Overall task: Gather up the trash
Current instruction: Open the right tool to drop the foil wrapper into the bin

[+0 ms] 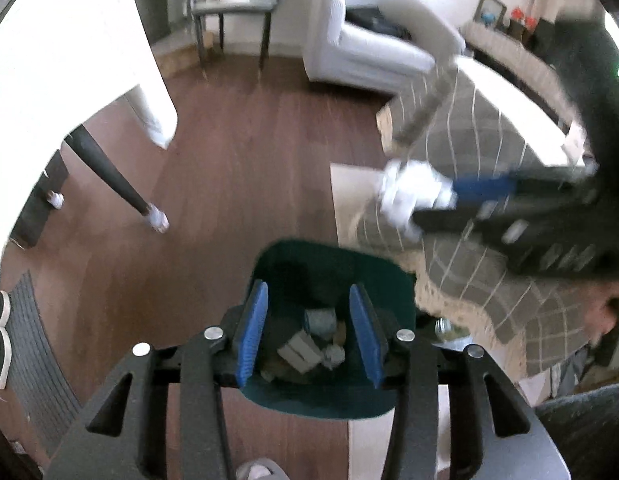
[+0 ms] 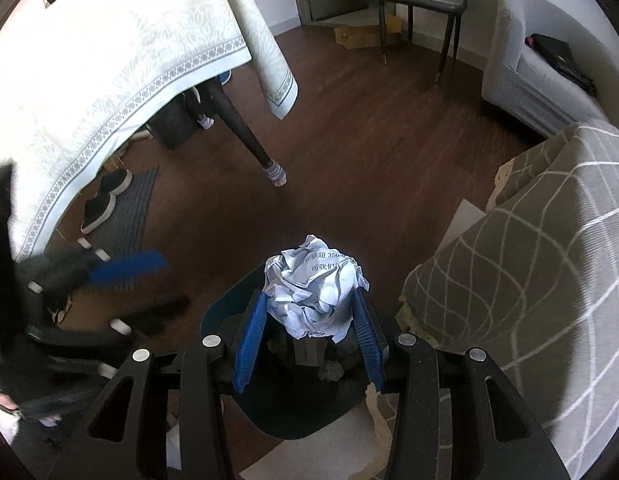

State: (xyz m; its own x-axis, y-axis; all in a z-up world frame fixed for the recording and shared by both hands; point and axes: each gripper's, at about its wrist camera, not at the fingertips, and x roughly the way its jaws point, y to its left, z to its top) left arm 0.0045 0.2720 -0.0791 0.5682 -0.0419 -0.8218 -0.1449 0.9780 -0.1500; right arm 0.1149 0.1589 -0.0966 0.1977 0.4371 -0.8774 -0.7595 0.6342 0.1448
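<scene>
While the right gripper [image 2: 311, 322] pinches a crumpled ball of printed paper [image 2: 315, 286] between its blue fingers [image 2: 249, 344], it hangs directly over the dark green bin [image 2: 225, 308] on the wooden floor [image 2: 349, 152]. The left gripper [image 1: 311, 334] stands partly spread with nothing between its fingers [image 1: 251, 334], above the same bin, where crumpled scraps [image 1: 309, 348] lie. A grey checked blanket [image 2: 529, 264] drapes just beside the bin.
</scene>
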